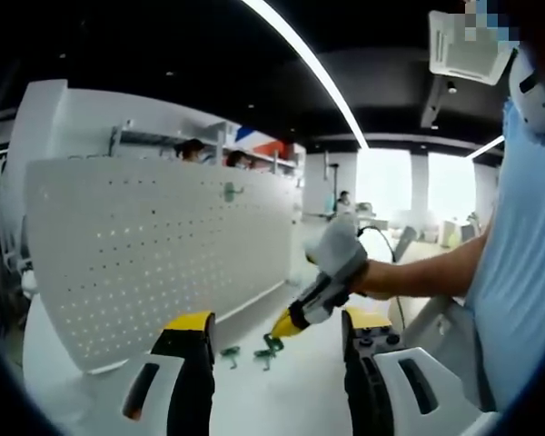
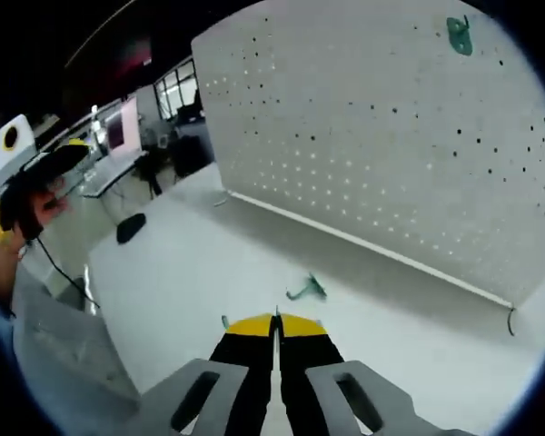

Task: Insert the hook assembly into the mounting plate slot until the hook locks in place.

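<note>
On the white counter (image 1: pixel 309 391), two green hooks (image 1: pixel 269 349) lie near the foot of the upright white pegboard (image 1: pixel 163 245), where another green hook (image 1: pixel 232 192) hangs high up. The right tool (image 2: pixel 275 320) is clenched with nothing between its jaws, its tip low beside the loose hooks. The left tool (image 1: pixel 277 329) stands released, well back.

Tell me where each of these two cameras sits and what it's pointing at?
Left gripper view: rides on the left gripper, jaws apart, facing the white pegboard and table; the person's arm and the right gripper reach in.
Right gripper view: rides on the right gripper, jaws together, looking down at the table towards the pegboard; the left gripper shows at the left edge.
Both share the pegboard, its mounted green hook, and loose hooks.
</note>
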The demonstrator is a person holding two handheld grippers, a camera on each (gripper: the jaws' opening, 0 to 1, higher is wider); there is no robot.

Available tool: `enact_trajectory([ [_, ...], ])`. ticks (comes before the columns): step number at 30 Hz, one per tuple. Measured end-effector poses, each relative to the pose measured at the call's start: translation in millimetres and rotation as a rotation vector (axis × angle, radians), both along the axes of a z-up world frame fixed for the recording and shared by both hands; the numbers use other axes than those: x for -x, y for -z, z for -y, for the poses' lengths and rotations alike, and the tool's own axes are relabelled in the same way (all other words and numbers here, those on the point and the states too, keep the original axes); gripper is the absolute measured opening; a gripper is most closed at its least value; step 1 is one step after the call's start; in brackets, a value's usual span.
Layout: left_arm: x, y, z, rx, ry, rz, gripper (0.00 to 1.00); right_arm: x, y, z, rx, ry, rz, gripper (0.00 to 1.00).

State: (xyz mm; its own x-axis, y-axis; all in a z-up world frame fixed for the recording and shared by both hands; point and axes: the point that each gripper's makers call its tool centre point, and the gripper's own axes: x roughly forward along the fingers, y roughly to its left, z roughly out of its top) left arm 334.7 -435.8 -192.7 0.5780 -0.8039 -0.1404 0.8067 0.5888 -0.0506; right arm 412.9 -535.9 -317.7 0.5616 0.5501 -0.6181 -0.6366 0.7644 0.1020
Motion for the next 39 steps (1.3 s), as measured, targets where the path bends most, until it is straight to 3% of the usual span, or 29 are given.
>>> enact_trajectory([
  [18,-1.9,-1.1,4.6,-0.02,0.019,0.016,0.54,7.3,-67.8,-9.1,-0.106,-0.014,0.108,0.0],
  [21,-0.9,-0.5,7.3,-0.024,0.043,0.018,0.52,12.6,-78.1,-15.5,-0.155,-0.037,0.102,0.0],
  [30,0.6,-1.8,10.6,-0.017,0.113,0.024,0.49,22.6,-93.5,-17.0,-0.19,-0.081,0.103,0.0],
  [39,11.4,-5.3,23.0,-0.011,0.233,0.043,0.44,38.5,-109.8,-21.4,-0.255,-0.177,0.091,0.0],
])
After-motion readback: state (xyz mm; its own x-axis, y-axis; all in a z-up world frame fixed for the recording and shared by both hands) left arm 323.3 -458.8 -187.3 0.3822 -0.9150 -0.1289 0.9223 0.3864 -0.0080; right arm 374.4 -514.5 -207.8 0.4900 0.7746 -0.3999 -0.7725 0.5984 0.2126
